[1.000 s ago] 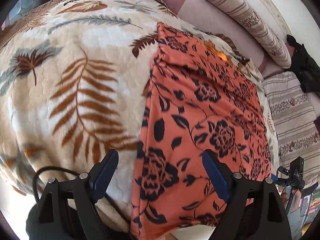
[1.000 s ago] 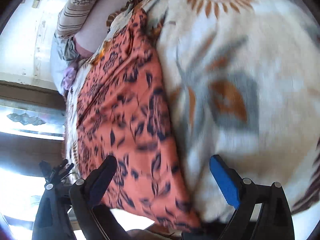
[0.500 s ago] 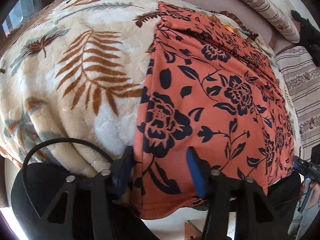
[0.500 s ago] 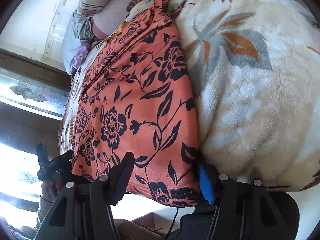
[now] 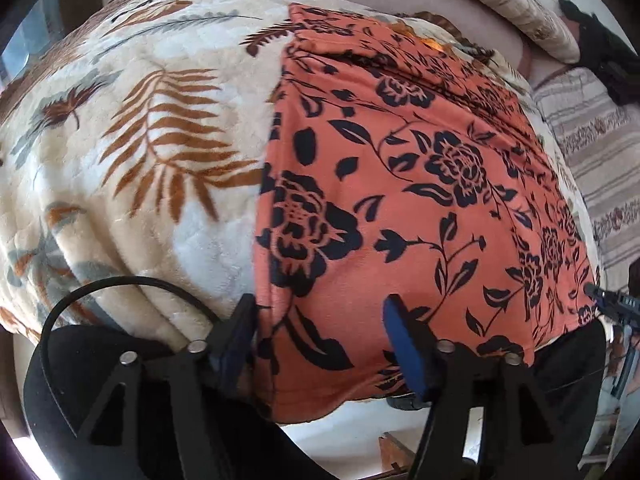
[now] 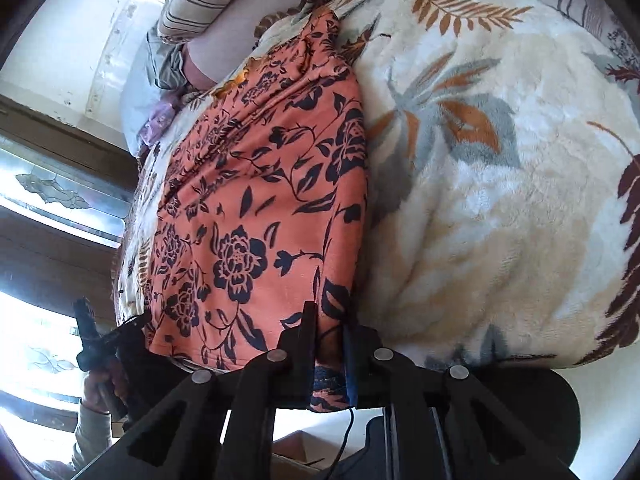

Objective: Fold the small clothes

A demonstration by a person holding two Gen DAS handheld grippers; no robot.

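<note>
Orange floral garment (image 5: pixel 400 184) lies flat on the leaf-print fleece blanket (image 5: pixel 132 152), its near hem hanging over the bed edge toward both grippers.

Right gripper (image 6: pixel 329 344): one second ago its jaws stood wide apart above the near right corner of the garment. They are now closing and have narrowed to a thin gap, with the hem corner pinched between the pads and a fold of cloth showing below them. The corner appears secured.

Left gripper (image 5: pixel 320 344): it has come in over the near left corner. Its jaws narrowed half a second ago and are now opening again. The cloth edge sits between the fingers (image 5: pixel 404 348), but the pads do not press on it. No grip on this side.

Consequence: only one hem corner is held. The left side probably needs a fresh grasp before the hem can be lifted and carried toward the far edge, near the striped pillow (image 5: pixel 508 4), for the fold.
</note>
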